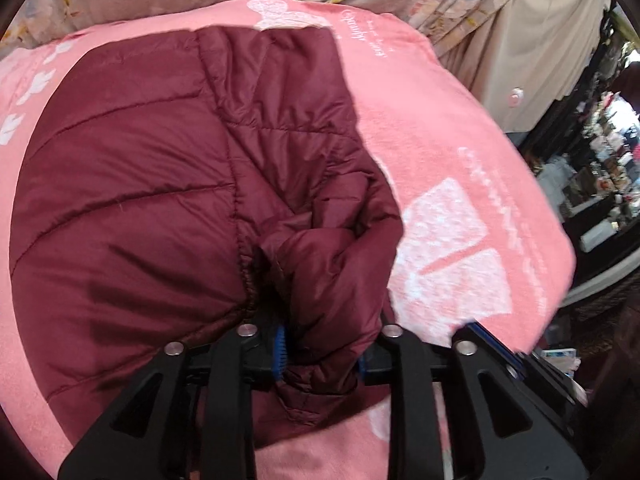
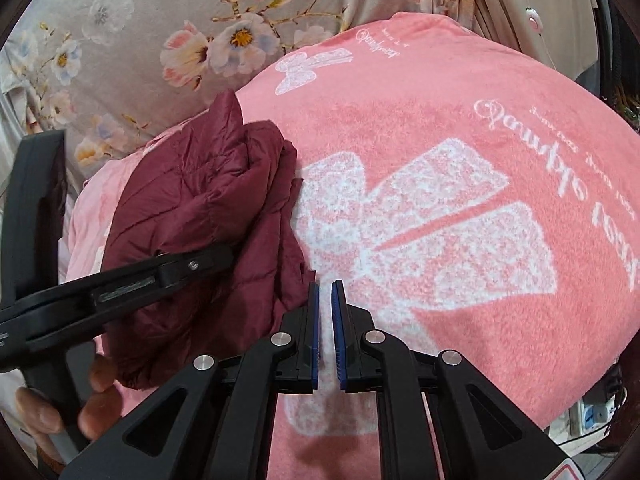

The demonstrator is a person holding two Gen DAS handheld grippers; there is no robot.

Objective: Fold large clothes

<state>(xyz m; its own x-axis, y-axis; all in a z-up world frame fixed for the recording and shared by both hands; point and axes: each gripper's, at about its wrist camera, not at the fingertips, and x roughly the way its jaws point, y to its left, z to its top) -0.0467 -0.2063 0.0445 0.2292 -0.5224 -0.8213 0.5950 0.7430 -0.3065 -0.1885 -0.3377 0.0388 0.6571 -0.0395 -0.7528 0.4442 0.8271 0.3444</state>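
A maroon quilted jacket [image 1: 160, 200] lies bunched on a pink blanket [image 1: 460, 160] with white bow prints. My left gripper [image 1: 320, 354] is shut on a bunched fold of the jacket, fabric filling the gap between its blue pads. In the right wrist view the jacket [image 2: 200, 208] sits left of centre on the pink blanket [image 2: 500, 140], and the left gripper [image 2: 192, 266] reaches into it from the left. My right gripper [image 2: 327, 334] is empty, jaws nearly closed with a narrow gap, over the blanket just right of the jacket's edge.
A grey floral sheet [image 2: 160, 20] lies beyond the blanket. Beige curtain fabric [image 1: 540, 40] hangs at the right. Cluttered dark shelves [image 1: 600, 180] stand far right. A power strip [image 2: 592, 416] sits low right, past the blanket's edge.
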